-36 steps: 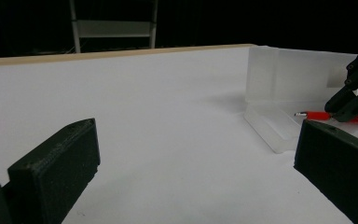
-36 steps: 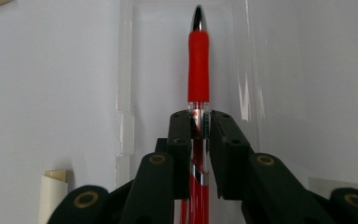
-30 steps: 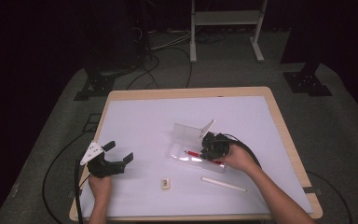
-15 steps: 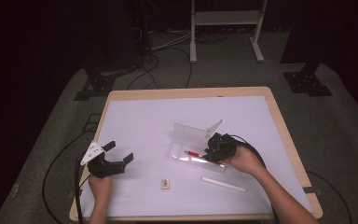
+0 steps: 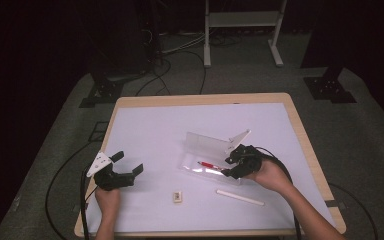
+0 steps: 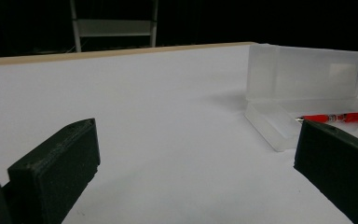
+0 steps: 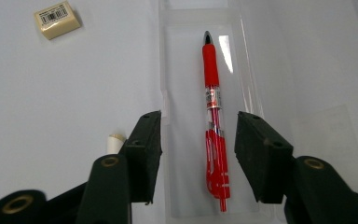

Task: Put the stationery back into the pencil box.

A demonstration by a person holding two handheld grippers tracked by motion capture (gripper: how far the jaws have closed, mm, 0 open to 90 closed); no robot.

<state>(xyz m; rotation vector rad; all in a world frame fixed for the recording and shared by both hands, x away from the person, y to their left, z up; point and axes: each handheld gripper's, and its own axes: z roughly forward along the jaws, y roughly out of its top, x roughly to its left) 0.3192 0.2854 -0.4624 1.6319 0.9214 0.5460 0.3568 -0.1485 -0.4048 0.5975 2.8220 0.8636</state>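
A clear plastic pencil case [image 5: 200,172] lies open mid-table, its lid [image 5: 207,145] standing upright. A red pen [image 5: 209,165] lies inside the tray [image 7: 186,70], seen lengthwise as the red pen [image 7: 213,116] in the right gripper view. My right gripper [image 5: 227,167] is at the case's right end, open, its jaws either side of the pen's rear half [image 7: 200,144] without touching it. My left gripper [image 5: 128,163] hovers open over bare table at the front left, holding nothing [image 6: 196,172]. It looks toward the case [image 6: 303,79] and pen [image 6: 335,117].
A small cream eraser [image 5: 177,197] sits near the front edge, also visible as the eraser [image 7: 58,19]. A white stick [image 5: 240,197] lies in front of the case, its end [image 7: 115,140] beside my right gripper's left jaw. Cables trail off both table sides.
My right gripper has shifted slightly to the right along the case. The pen stays in the tray. The left gripper has not moved.
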